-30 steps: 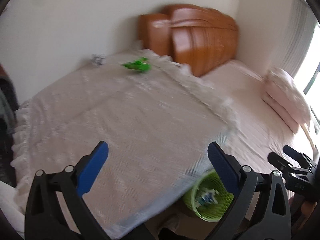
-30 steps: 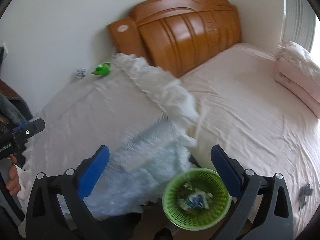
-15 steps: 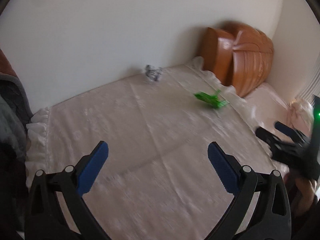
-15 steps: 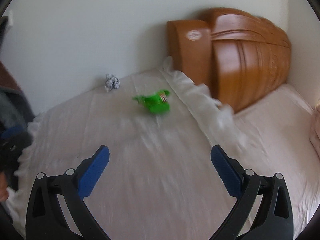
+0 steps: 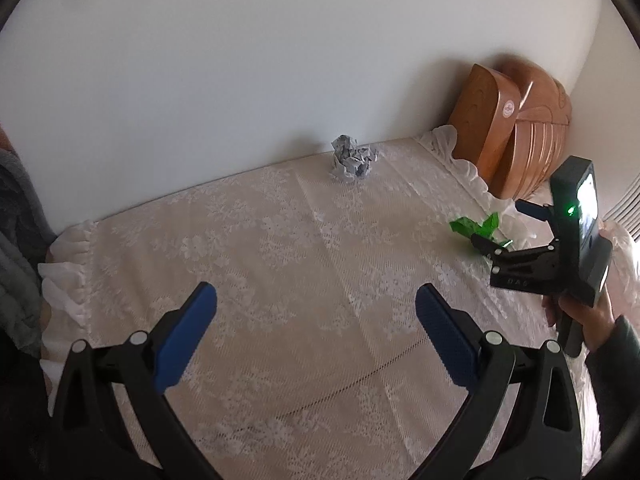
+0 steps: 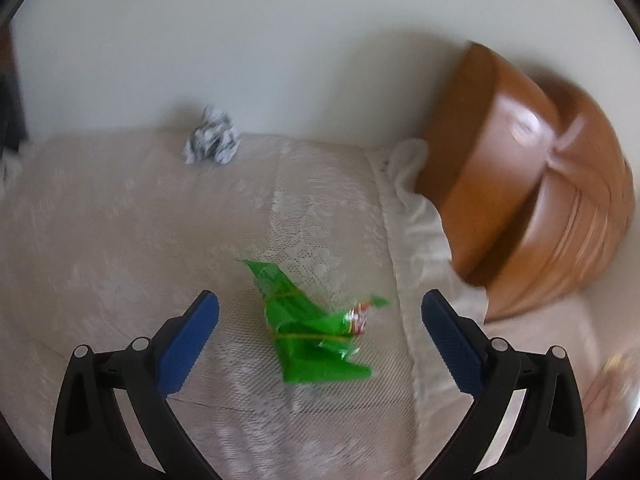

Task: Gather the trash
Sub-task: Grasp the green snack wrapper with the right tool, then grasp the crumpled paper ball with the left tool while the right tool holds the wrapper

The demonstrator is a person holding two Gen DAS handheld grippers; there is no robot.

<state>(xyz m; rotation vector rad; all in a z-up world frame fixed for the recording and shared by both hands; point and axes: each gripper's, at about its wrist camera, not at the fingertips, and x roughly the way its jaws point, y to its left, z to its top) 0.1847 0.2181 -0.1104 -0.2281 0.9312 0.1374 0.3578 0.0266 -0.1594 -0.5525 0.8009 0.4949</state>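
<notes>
A crumpled green wrapper (image 6: 308, 320) lies on the lace cover (image 6: 120, 240), between the open fingers of my right gripper (image 6: 320, 320), which hovers just over it. The wrapper also shows in the left wrist view (image 5: 474, 228), partly hidden behind the right gripper (image 5: 500, 232). A grey-white crumpled paper ball (image 5: 352, 158) sits by the wall; it also shows in the right wrist view (image 6: 212, 138). My left gripper (image 5: 316, 312) is open and empty, well short of the ball.
A white wall (image 5: 280, 60) runs behind the lace-covered surface (image 5: 280, 280). A wooden headboard (image 6: 520, 200) stands at the right, with a frilled cover edge (image 6: 412, 200) beside it. Dark grey cloth (image 5: 16, 240) lies at the left edge.
Both grippers have swung left, away from the green basket and pink bed, and moved in over the lace cover. The right gripper has closed in on the green wrapper.
</notes>
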